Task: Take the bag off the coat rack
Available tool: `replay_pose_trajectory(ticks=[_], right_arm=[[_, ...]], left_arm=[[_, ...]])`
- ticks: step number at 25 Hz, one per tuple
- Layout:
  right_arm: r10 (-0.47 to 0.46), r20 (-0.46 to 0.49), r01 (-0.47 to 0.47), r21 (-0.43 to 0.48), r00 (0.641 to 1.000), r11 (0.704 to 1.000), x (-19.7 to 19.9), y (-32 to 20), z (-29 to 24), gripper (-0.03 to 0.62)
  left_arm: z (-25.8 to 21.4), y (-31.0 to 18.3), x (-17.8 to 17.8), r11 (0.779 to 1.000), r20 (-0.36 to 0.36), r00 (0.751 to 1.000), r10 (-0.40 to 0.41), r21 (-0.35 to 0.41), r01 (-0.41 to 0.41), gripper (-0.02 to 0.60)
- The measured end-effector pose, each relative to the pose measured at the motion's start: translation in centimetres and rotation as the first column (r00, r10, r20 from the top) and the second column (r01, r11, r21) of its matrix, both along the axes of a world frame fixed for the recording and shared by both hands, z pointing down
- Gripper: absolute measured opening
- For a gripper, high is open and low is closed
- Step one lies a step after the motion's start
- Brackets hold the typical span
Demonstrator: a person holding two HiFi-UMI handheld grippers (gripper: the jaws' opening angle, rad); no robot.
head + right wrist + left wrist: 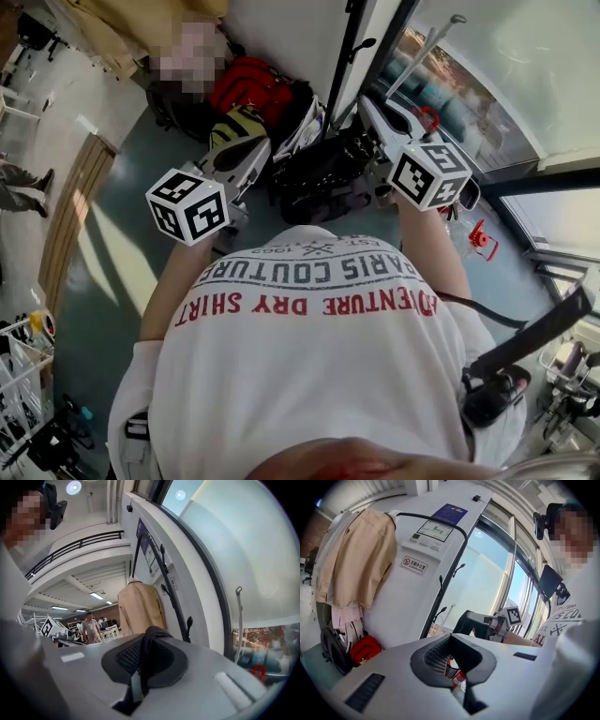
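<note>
**Head view:** The L gripper (pixel 239 155) and R gripper (pixel 380 127) are both pointing fwd, away from the person's chest. The black bag (pixel 323 178) is sitting between them, just beside the black pole of the coat rack (pixel 345 56). A red bag (pixel 251 86) is lying beyond the L gripper, near the wall. Whether the black bag is hanging on a hook cannot be told here.

**Left gripper view:** The L fingers are resting closed, tips touching, w/ nothing between the pads. A beige coat (pixel 356 559) is hanging at the rack's upper left. The red bag (pixel 365 648) is sitting low beneath it.

**Right gripper view:** The R fingers are clamping a black strap (pixel 147 653) belonging to the bag. The strap is filling the hollow between the pads and running over the fingertips. The beige coat (pixel 139 606) is hanging on the rack (pixel 164 573) beyond.
</note>
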State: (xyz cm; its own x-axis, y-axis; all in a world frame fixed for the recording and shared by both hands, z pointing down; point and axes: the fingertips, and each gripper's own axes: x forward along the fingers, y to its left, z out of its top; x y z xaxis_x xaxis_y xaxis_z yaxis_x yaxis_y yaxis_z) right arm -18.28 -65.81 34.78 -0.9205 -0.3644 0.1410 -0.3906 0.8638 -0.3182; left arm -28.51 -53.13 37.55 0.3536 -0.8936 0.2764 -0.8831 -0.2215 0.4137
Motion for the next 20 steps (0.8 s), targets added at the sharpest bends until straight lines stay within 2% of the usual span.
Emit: replay_pose_trajectory(ticks=[4,10,13,17,20], right_arm=[[-0.008,0.021,0.008,0.009,1.000,1.000,1.0,5.6,-1.0,0.008],[0.031,0.042,-0.031,-0.003,0.999,1.000,2.8,16.3,-1.6,0.008],[0.066,0.055,-0.066,0.002,0.996,0.998,4.1,21.4,-2.4,0.008],[0.140,0.071,-0.137,-0.053,0.988,0.989,6.8,26.7,-2.8,0.009],[0.175,0.068,-0.171,-0.061,0.982,0.983,8.6,30.6,-3.4,0.008]], left_arm=[[-1.0,4.6,0.6,0.999,0.007,1.000,0.017,0.033,-0.017,0.003],[-1.5,14.5,1.8,0.996,-0.007,0.998,0.060,0.060,-0.060,0.003],[-2.2,19.4,2.8,0.992,-0.001,0.995,0.102,0.075,-0.102,0.003],[-2.5,25.6,4.1,0.987,-0.007,0.988,0.151,0.054,-0.151,0.003],[-3.3,29.3,5.2,0.981,-0.013,0.982,0.188,0.059,-0.187,0.003]])
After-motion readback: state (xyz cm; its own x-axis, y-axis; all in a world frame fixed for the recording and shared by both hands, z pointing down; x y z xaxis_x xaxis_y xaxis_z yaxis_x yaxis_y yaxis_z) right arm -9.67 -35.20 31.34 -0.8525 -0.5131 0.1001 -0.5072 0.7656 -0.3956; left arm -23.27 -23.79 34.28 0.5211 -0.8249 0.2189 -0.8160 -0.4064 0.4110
